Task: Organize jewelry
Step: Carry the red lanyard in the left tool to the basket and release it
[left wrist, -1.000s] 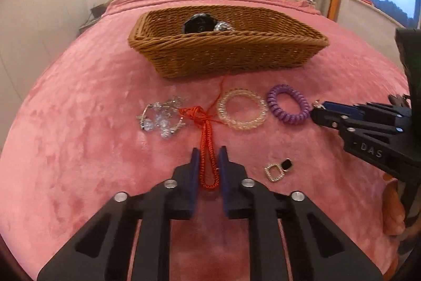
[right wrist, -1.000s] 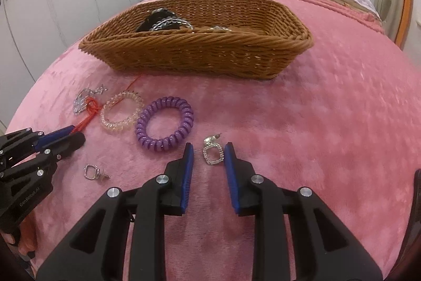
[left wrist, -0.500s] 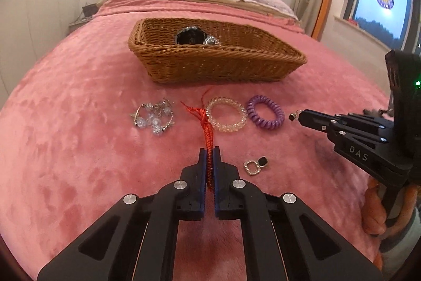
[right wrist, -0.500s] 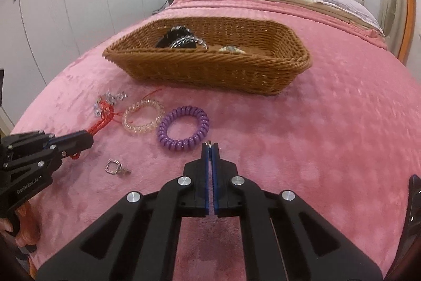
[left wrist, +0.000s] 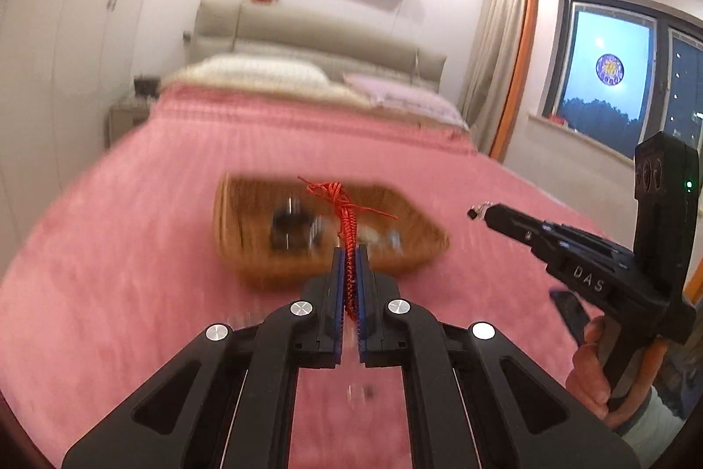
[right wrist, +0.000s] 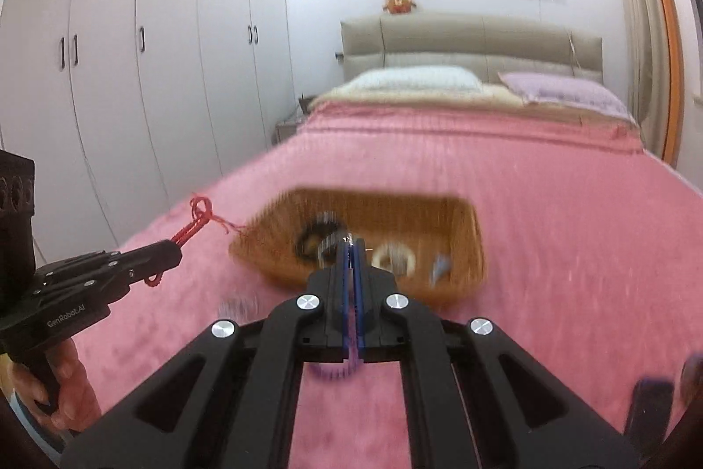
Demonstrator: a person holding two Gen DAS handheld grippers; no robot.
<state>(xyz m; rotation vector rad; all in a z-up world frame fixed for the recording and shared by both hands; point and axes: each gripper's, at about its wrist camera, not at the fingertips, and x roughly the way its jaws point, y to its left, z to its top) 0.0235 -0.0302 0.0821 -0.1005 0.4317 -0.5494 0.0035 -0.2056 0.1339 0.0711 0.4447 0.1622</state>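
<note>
Both grippers have risen off the pink bedspread (left wrist: 132, 271) since a second ago, each carrying an item that then lay on the cover. The left gripper (left wrist: 350, 253), then spread around the red cord bracelet (left wrist: 347, 223), is now pressed together on it; the bracelet sticks up from the jaws with its knotted end uppermost, in line with the wicker basket (left wrist: 246, 249) behind. The right gripper (right wrist: 350, 249), then open around the silver earring (left wrist: 479, 210), now pinches it at the fingertips, clear of the bedspread. The basket sits blurred on the cover ahead of both grippers, with several pieces inside. A purple coil band (right wrist: 329, 372) shows dimly on the bedspread beneath the right gripper.
</note>
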